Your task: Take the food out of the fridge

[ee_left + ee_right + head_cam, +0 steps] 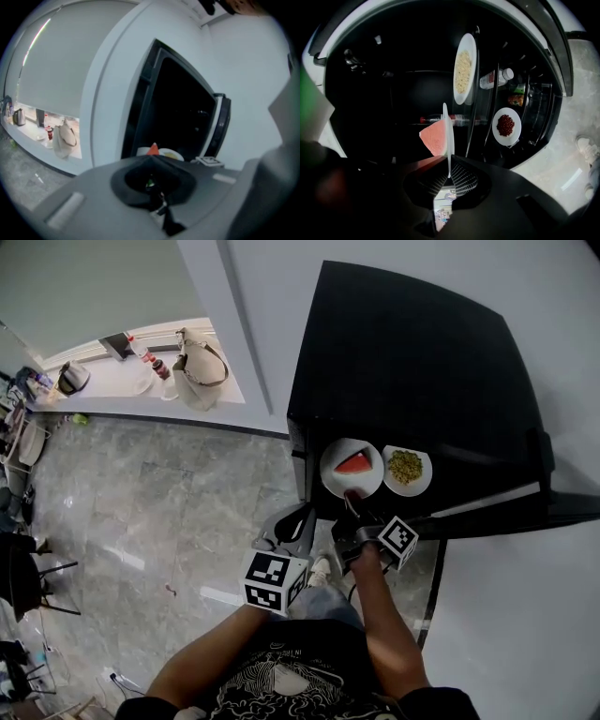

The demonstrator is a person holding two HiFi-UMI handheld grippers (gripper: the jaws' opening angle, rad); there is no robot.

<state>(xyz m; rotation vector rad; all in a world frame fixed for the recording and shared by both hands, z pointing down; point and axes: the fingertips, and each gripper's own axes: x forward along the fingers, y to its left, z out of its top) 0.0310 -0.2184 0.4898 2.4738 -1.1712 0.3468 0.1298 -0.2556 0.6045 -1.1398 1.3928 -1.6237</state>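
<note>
I look down on a polished grey marble floor [159,512]. Far left, a white worktop [103,382] carries a kettle [73,378], bottles [161,367] and a beige handbag [200,364], beneath a pale blind [84,287]. The white wall [553,324] is evenly lit.

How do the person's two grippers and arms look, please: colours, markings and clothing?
The left gripper and the right gripper each have a dark grey to black body and carry a white cube with black square markers. The right jaws have ribbed black pads. The person wears a black T-shirt with a white print; its sleeves are short.
</note>
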